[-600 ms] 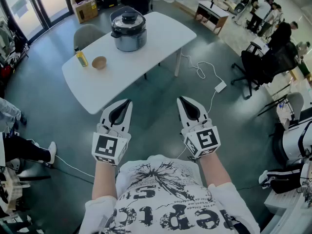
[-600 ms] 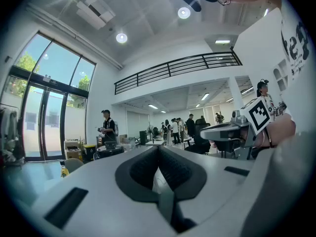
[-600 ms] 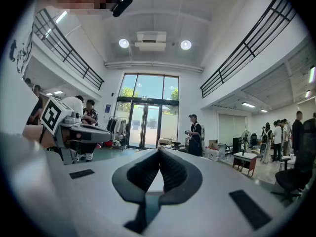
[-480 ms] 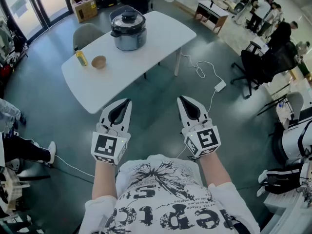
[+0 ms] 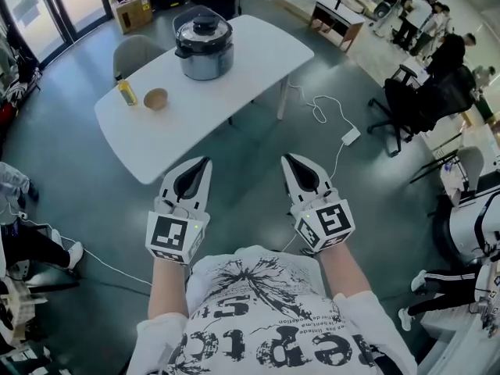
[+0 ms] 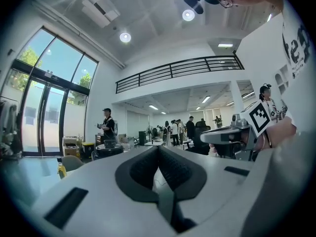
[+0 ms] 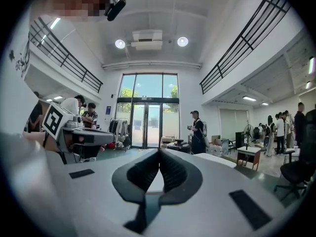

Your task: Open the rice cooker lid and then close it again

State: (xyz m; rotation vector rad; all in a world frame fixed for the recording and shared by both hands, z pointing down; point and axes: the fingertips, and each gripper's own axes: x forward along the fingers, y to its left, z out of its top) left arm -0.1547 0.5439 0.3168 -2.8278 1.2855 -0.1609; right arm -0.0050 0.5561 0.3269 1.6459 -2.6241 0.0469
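A silver rice cooker [image 5: 204, 48] with a black lid, which is down, stands on the far half of a white table [image 5: 234, 84]. Both grippers are held level over the floor, well short of the table's near corner. My left gripper [image 5: 205, 162] is shut with nothing between its tips, and so is my right gripper [image 5: 287, 159]. In the left gripper view the jaws [image 6: 158, 147] meet at the tip, with the cooker [image 6: 108, 151] small beyond them. In the right gripper view the right gripper [image 7: 159, 152] is shut too, and the cooker [image 7: 178, 145] shows far off.
A tan bowl [image 5: 156, 98] and a small yellow bottle [image 5: 126, 92] sit on the table's left part. A grey chair [image 5: 134, 54] stands behind the table. A white cable with an adapter [image 5: 351, 137] lies on the floor to the right. Office chairs and people fill the right side.
The table and cooker have drifted slightly left and up in the head view as the camera shifted. Both grippers have stayed shut and in the same pose.
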